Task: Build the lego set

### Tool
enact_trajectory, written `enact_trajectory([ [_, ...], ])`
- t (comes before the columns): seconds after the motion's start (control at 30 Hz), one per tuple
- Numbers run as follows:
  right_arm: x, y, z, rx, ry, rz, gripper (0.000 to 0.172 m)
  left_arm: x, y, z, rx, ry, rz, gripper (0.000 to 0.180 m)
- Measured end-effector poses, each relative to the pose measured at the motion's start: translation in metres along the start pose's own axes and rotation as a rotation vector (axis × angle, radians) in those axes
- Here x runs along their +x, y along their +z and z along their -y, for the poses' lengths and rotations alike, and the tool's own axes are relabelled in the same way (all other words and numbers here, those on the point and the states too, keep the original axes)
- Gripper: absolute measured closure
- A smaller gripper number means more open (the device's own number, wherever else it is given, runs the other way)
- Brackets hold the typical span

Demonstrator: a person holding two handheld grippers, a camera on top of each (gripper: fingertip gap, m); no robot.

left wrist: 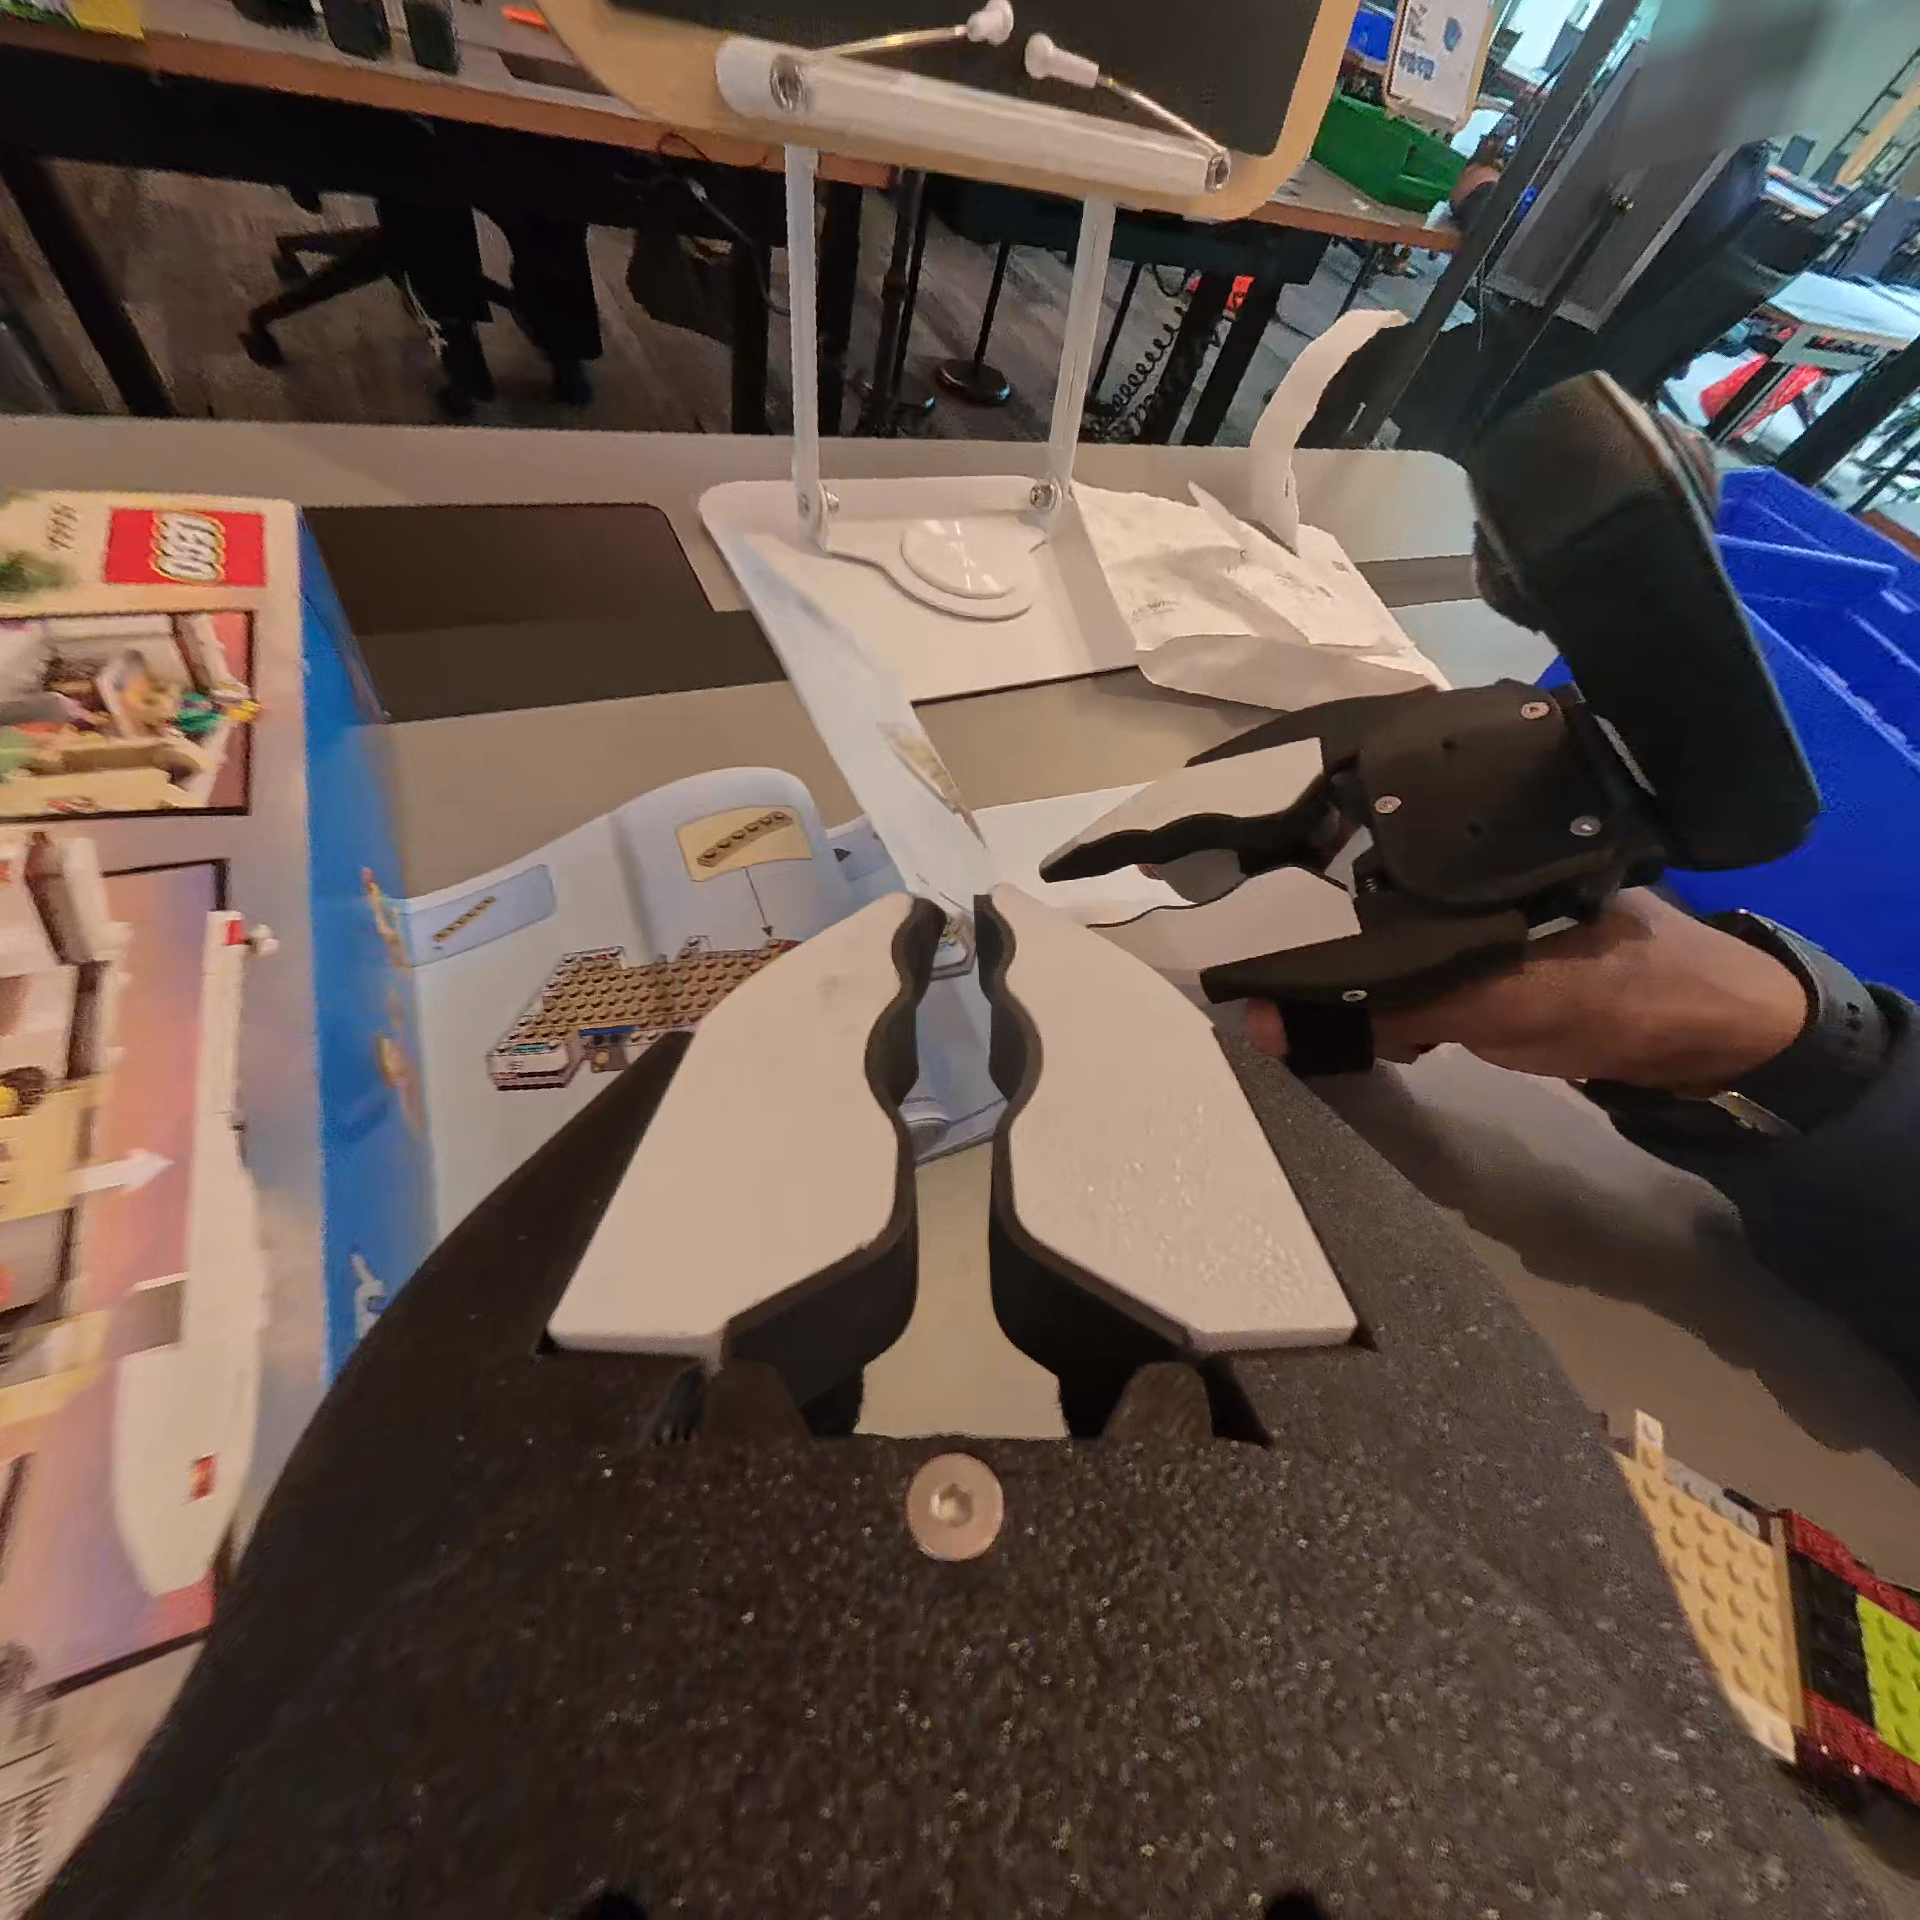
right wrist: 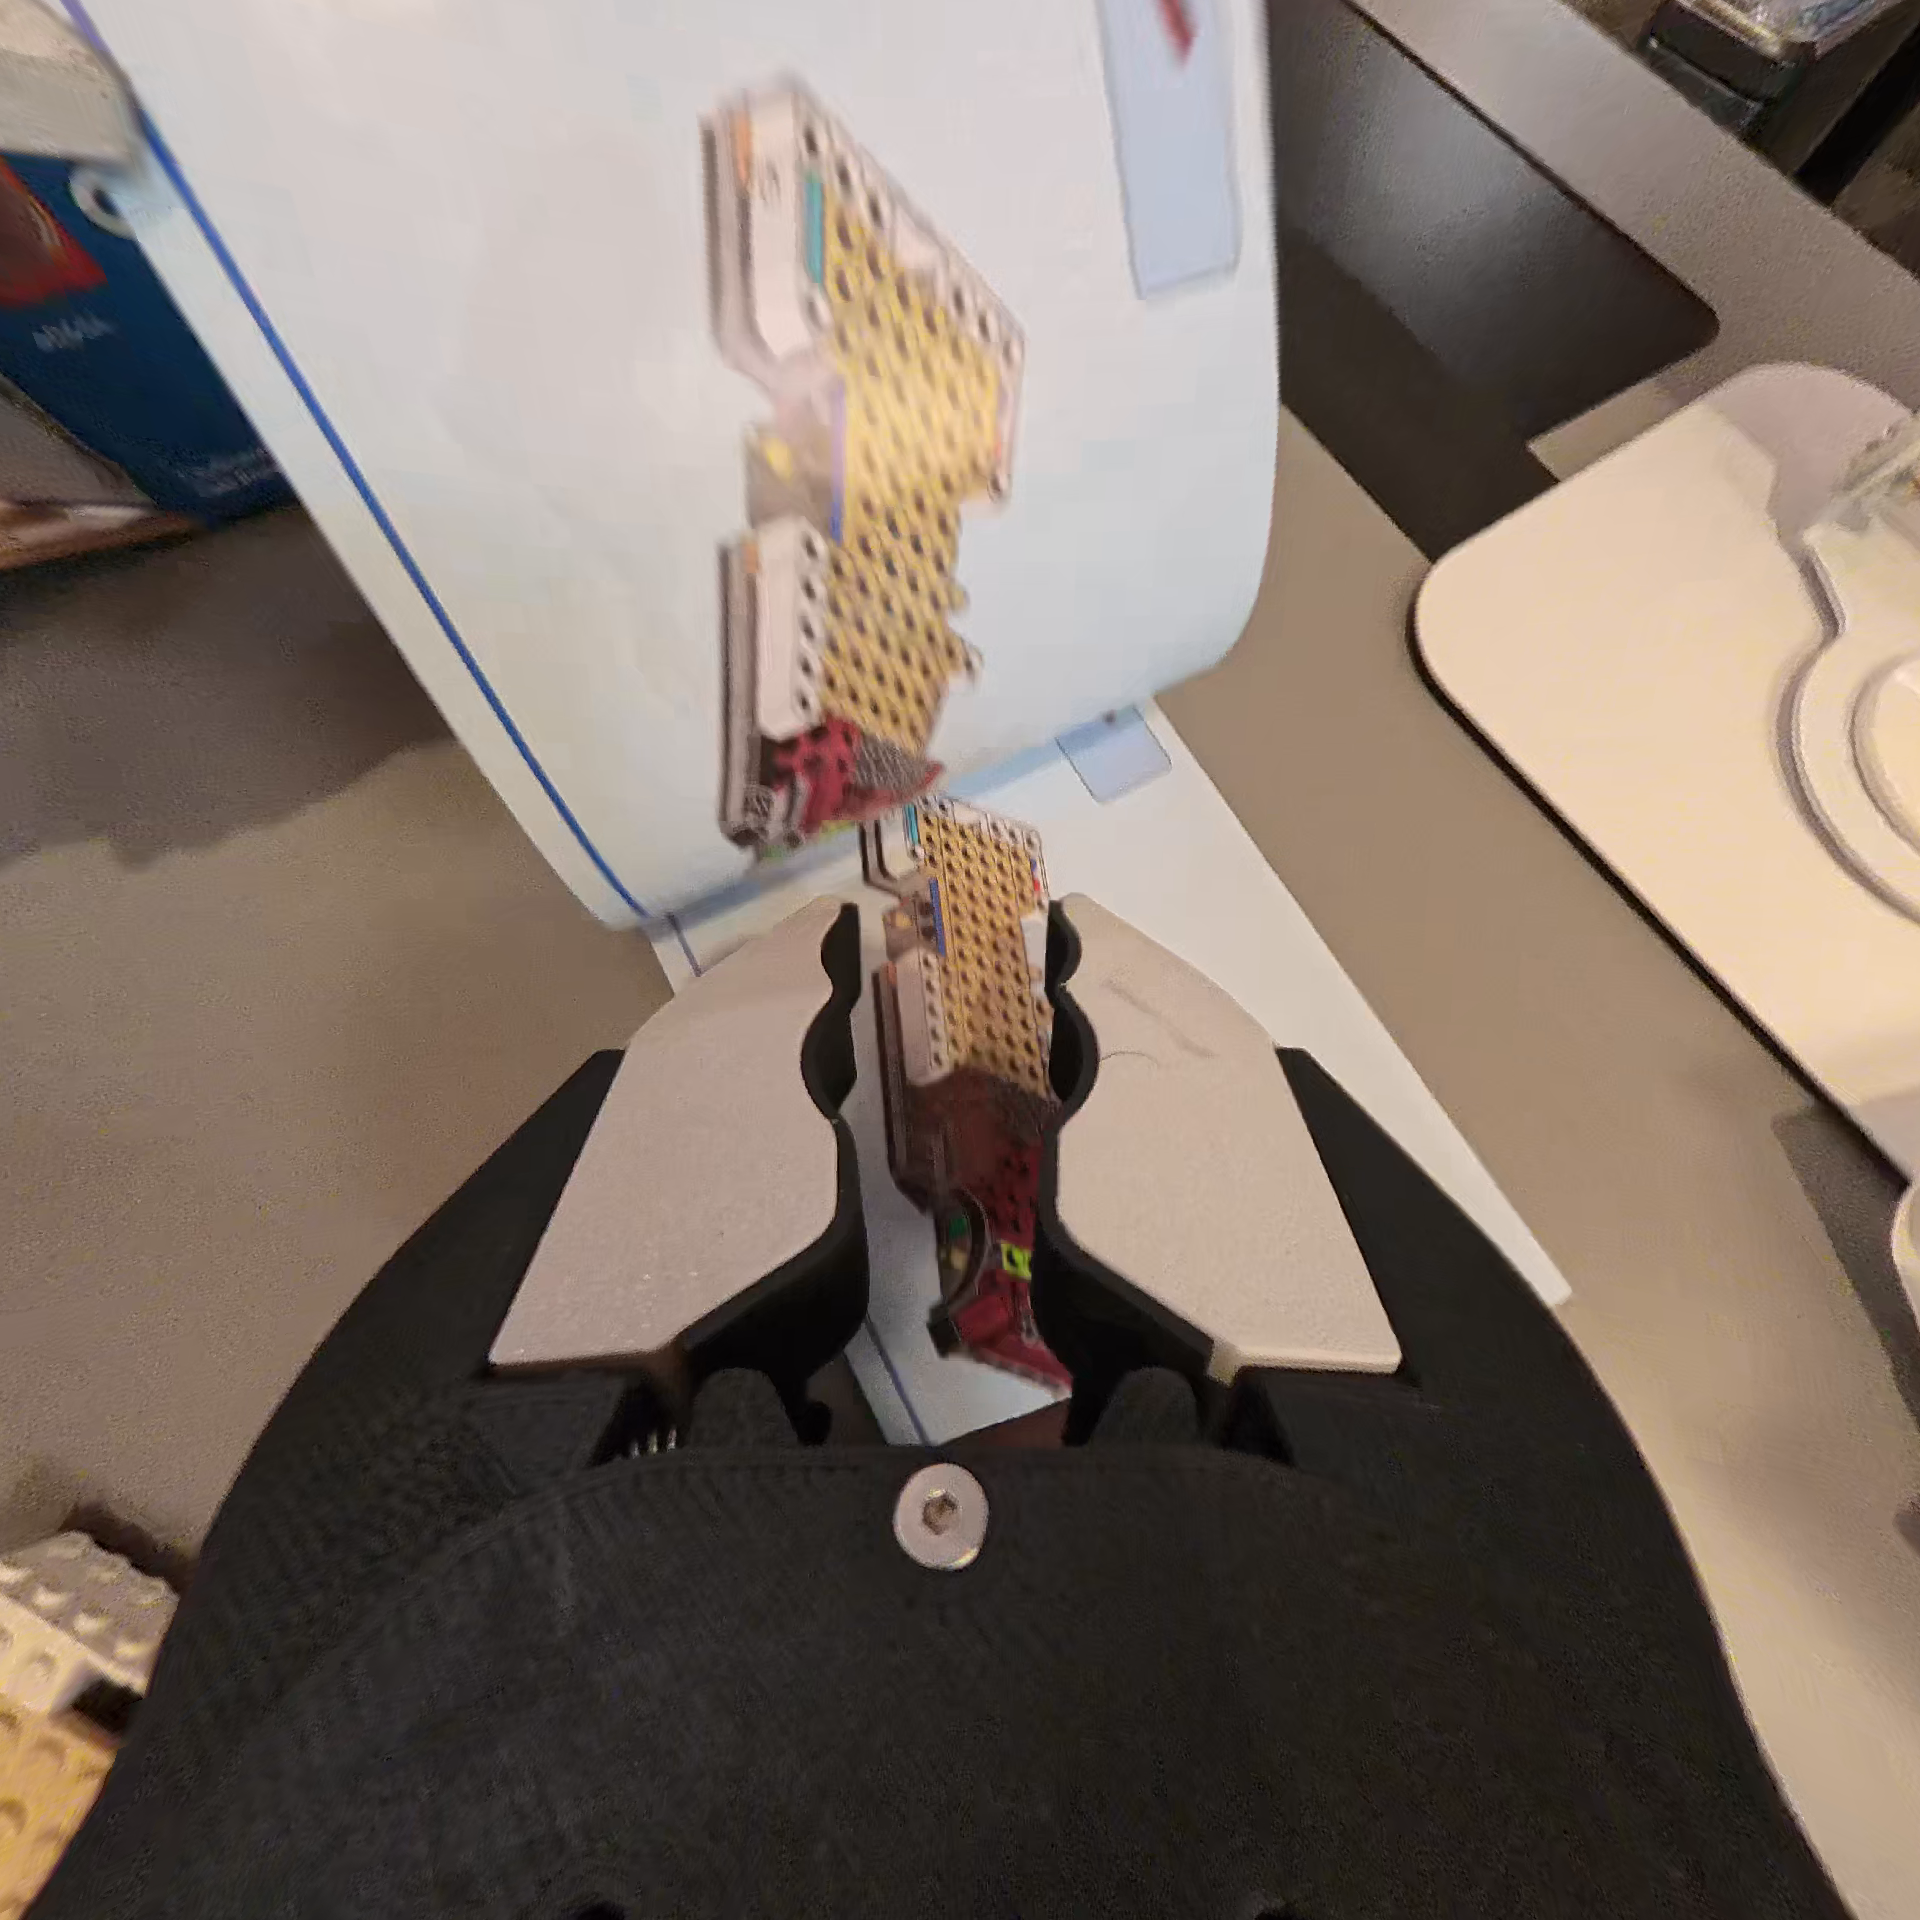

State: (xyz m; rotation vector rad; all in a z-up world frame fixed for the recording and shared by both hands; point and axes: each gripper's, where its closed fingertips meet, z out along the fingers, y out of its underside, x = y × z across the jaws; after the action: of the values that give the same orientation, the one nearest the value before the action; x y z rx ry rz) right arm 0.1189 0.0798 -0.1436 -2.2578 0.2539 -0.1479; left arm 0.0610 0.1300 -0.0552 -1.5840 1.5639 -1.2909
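Booklet page (left wrist: 883,717) btw left hand-held gripper (left wrist: 961,914) tips

Looks like a shared workshop or office. The near table (left wrist: 582,457) is grey with rounded corners and a dark inset panel (left wrist: 499,566). Behind it runs a long wood-topped bench (left wrist: 436,99) on black legs, with a black office chair (left wrist: 343,281) tucked under (pretty dim down there). Dark carpet-ish floor (left wrist: 156,260). Blue plastic bins (left wrist: 1829,665) sit off to the right.
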Motion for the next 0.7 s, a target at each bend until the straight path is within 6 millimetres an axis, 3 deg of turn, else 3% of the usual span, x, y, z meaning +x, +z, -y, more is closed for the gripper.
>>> enact_trajectory([
  [0.03, -0.001, 0.003, 0.005, 0.004, -0.005, 0.003, 0.137, -0.001, -0.005, 0.004, 0.006, 0.018, 0.01, 0.169],
  [0.17, -0.008, 0.011, 0.022, 0.022, -0.021, 0.016, 0.137, -0.014, -0.028, 0.013, 0.011, 0.126, 0.101, 0.155],
  [0.3, -0.014, 0.017, 0.027, 0.014, -0.045, 0.026, 0.137, -0.051, -0.063, 0.014, 0.003, 0.245, 0.305, 0.139],
  [0.4, -0.005, 0.015, 0.024, 0.003, -0.073, -0.018, 0.137, -0.074, -0.089, 0.013, 0.015, 0.247, 0.383, 0.134],
  [0.57, 0.017, 0.009, 0.007, -0.057, -0.073, -0.068, 0.137, -0.098, -0.112, -0.008, -0.077, 0.295, 0.39, 0.126],
  [0.7, 0.016, 0.02, -0.001, -0.087, -0.056, -0.057, 0.137, -0.111, -0.122, -0.03, -0.199, 0.381, 0.404, 0.122],
])
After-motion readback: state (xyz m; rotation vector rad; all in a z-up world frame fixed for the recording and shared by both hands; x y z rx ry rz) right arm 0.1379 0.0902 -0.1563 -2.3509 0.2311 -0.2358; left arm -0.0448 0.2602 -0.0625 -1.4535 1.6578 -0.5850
